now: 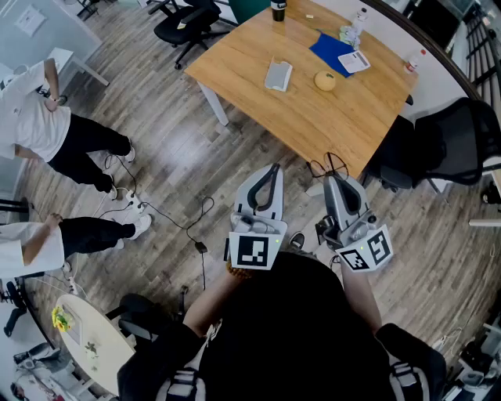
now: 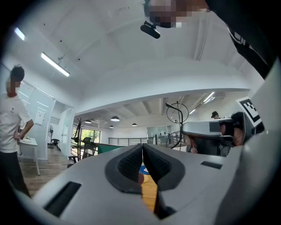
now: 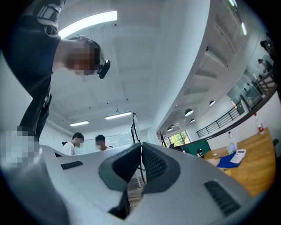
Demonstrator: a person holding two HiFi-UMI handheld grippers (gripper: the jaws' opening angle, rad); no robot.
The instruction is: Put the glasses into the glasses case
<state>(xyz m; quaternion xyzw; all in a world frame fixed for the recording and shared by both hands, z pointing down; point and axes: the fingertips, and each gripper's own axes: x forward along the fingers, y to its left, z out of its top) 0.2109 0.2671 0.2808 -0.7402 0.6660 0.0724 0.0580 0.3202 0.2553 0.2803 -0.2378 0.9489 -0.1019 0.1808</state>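
Note:
A grey glasses case point(image 1: 279, 75) lies shut on the wooden table point(image 1: 313, 117), well ahead of both grippers. Thin black wire-framed glasses point(image 1: 327, 165) stick out from the tip of my right gripper point(image 1: 333, 178), which is shut on them. In the right gripper view one thin wire of the glasses point(image 3: 134, 127) rises from between the pressed pads of the gripper point(image 3: 141, 151). The left gripper view shows a round lens rim of the glasses point(image 2: 177, 112) above the right gripper point(image 2: 206, 128). My left gripper point(image 1: 272, 168) point(image 2: 142, 149) is shut with nothing in it. Both hang over the floor, short of the table's near edge.
On the table also lie a yellow round object point(image 1: 325, 81), a blue cloth point(image 1: 333, 48) and a bottle point(image 1: 356, 27). Black office chairs point(image 1: 450, 141) stand at the table's right and far left point(image 1: 188, 23). Two people point(image 1: 35, 121) stand at left; a cable point(image 1: 188, 227) lies on the floor.

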